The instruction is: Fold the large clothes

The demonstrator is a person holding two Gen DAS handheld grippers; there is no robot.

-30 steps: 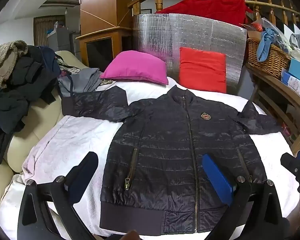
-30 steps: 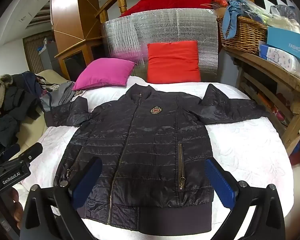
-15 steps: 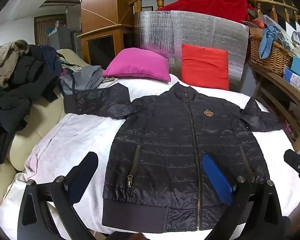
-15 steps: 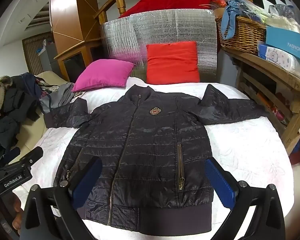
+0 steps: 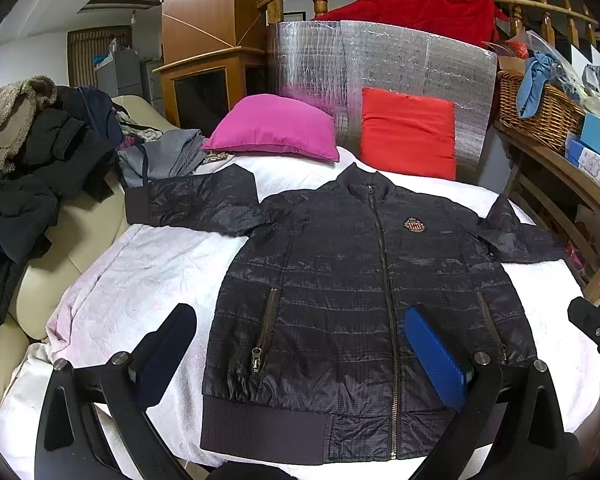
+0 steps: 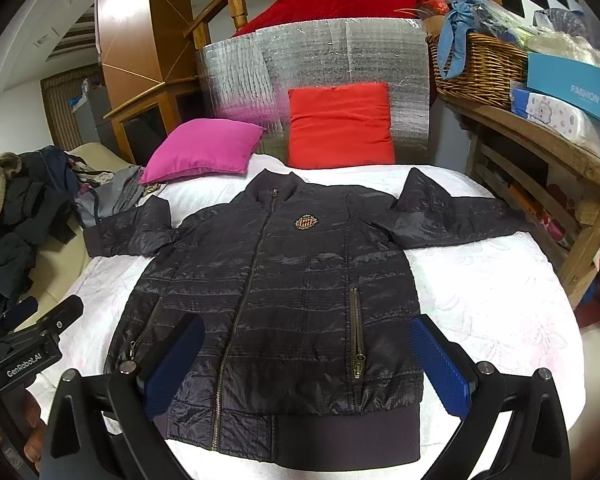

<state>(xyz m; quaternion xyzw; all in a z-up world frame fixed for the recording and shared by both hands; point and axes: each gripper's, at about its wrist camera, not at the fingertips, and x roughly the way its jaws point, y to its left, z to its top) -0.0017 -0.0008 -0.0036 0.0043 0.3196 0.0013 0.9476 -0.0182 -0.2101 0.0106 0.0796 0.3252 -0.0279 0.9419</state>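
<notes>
Here, every place is told from the jacket.

Jacket: you see the dark quilted jacket [image 5: 360, 304] flat on the white bedcover [image 5: 140, 272], front side up, zipper closed to the collar, both sleeves spread out to the sides.
Badge: a small round badge [image 6: 305, 222] sits on the chest, just beside the zipper line.
Hem: the ribbed hem [image 6: 340, 432] is the jacket edge closest to your two grippers.
Left gripper: your left gripper [image 5: 300, 354] hangs above the lower part of the jacket with its fingers wide apart; nothing is between them and they do not touch the cloth.
Right gripper: your right gripper [image 6: 306, 364] is also above the lower part of the jacket, fingers spread wide, holding nothing.
Pillows: beyond the jacket collar, a pink pillow [image 5: 274, 126] lies on the bed and a red pillow [image 5: 410, 136] leans on a silver foil sheet [image 5: 380, 64].
Clothes pile: well apart from the jacket, past its left sleeve, dark clothes [image 5: 32, 160] are heaped on a cream sofa.
Basket: past the right sleeve, a wicker basket [image 6: 478, 66] stands on a wooden shelf.
</notes>
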